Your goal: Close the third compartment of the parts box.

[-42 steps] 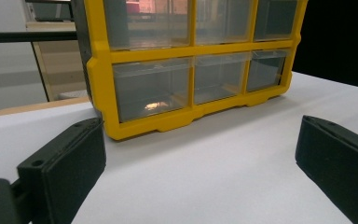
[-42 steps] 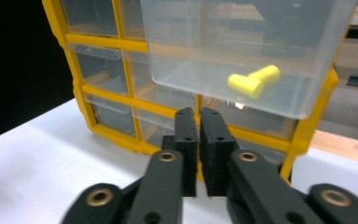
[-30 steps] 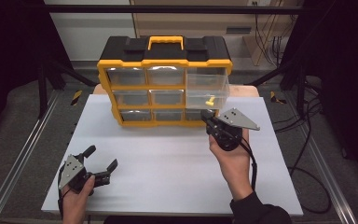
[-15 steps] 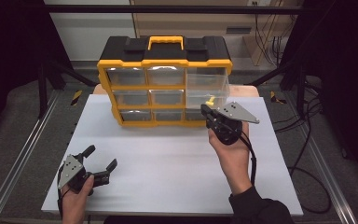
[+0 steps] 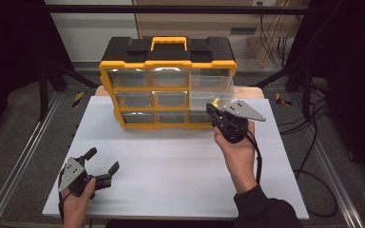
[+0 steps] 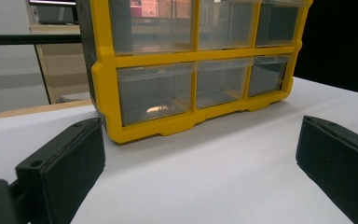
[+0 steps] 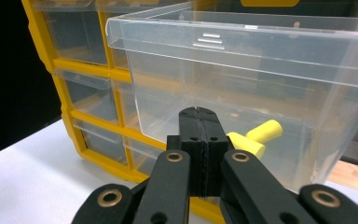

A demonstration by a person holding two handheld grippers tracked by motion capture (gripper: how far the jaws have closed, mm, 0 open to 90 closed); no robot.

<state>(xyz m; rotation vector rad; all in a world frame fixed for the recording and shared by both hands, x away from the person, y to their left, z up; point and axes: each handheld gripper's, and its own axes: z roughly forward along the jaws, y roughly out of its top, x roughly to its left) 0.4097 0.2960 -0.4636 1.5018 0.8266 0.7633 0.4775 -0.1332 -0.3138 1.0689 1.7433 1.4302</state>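
The clear plastic drawer (image 7: 242,79) stands pulled out from the upper right corner of the yellow-framed, black-topped organizer cabinet (image 5: 167,80) at the far side of the white table (image 5: 171,166). Inside it lies a yellow T-shaped plastic piece (image 7: 254,137). The right gripper (image 7: 203,122), jaws pressed together on nothing, sits just before the drawer's front wall. The other drawers (image 6: 156,93) are pushed in; one low drawer holds something small and indistinct. The left gripper (image 5: 102,166) rests with jaws spread, well apart from the cabinet.
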